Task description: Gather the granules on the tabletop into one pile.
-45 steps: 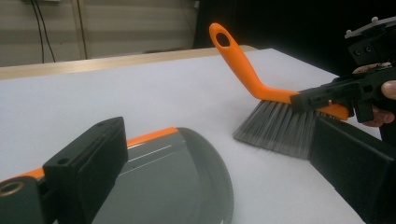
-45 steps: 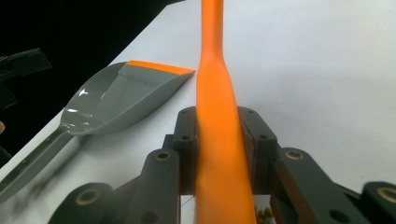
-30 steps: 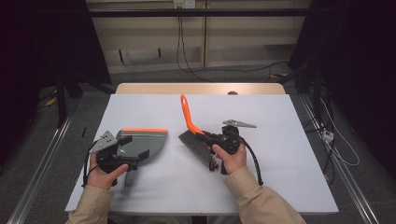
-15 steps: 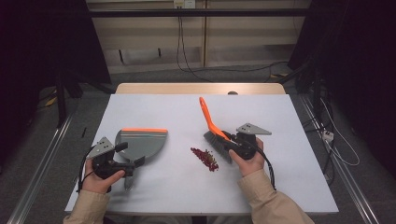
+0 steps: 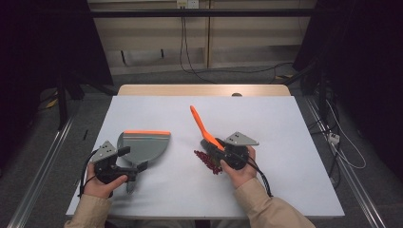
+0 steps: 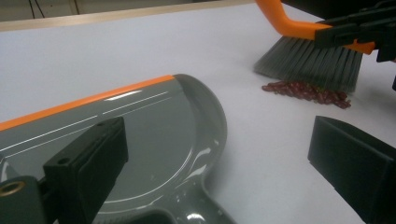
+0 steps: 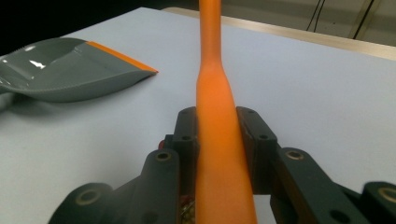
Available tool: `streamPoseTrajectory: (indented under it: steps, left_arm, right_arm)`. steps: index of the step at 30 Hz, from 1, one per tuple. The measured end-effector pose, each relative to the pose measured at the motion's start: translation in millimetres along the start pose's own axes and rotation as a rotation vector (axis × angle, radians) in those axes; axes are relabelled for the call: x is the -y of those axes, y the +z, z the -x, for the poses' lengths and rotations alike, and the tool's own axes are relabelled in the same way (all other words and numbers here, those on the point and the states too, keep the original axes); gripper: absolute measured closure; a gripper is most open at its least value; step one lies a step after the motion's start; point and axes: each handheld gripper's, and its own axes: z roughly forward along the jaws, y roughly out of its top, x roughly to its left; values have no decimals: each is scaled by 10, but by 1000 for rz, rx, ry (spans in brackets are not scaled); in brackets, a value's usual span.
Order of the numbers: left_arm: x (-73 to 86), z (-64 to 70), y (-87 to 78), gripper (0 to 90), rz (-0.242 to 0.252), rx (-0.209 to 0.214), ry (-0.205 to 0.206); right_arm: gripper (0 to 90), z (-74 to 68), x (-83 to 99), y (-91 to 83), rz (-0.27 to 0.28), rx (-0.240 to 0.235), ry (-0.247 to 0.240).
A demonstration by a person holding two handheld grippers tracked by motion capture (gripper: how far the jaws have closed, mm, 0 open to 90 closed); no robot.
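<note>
Sweeping looks to be the job: the right gripper [image 5: 223, 153] has its fingers [image 7: 187, 135] clenched on the orange handle of a brush [image 5: 203, 129], low on the handle near the head, which would give firm control of the grey bristles [image 6: 310, 63]. Those bristles sit right against a small heap of red beads [image 5: 208, 160] lying a little toward the near edge of the desk [image 5: 285, 123] from its middle, and the handle tilts up and away toward the far edge. I'd judge the brush is set behind the beads so a stroke can drive them to the left. On that side lies a grey dustpan [image 5: 145, 145] flat on the desk, its orange lip facing the far edge, well apart from the beads. The left gripper [image 5: 130, 166] is at the pan's handle end near the left near corner; its fingers [image 6: 88, 158] look spread on either side of the handle rather than clamped, probably poised to steady or turn the pan so its mouth meets the beads
</note>
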Motion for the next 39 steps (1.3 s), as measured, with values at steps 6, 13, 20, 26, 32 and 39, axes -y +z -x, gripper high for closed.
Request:
streamPoseTrajectory:
  steps: [6, 13, 20, 26, 32, 39]
  left_arm:
    - [29, 2, -67, 49, -5, -20, 3]
    - [83, 32, -79, 54, -35, -55, 21]
    - [173, 49, -89, 60, -86, -102, 34]
    - [222, 63, -90, 71, -124, -150, 52]
    - [257, 46, -81, 76, -146, -161, 37]
    - [302, -33, -174, 98, -171, -200, 17]
  right_arm:
    - [713, 138, -41, -121, 34, 20, 27]
    - [714, 289, -20, -261, 56, 51, 61]
    - [713, 323, 7, -289, 51, 56, 64]
    - [713, 350, 12, -319, 58, 66, 64]
    - [713, 400, 30, -366, 61, 79, 74]
    - [713, 429, 32, -403, 67, 83, 87]
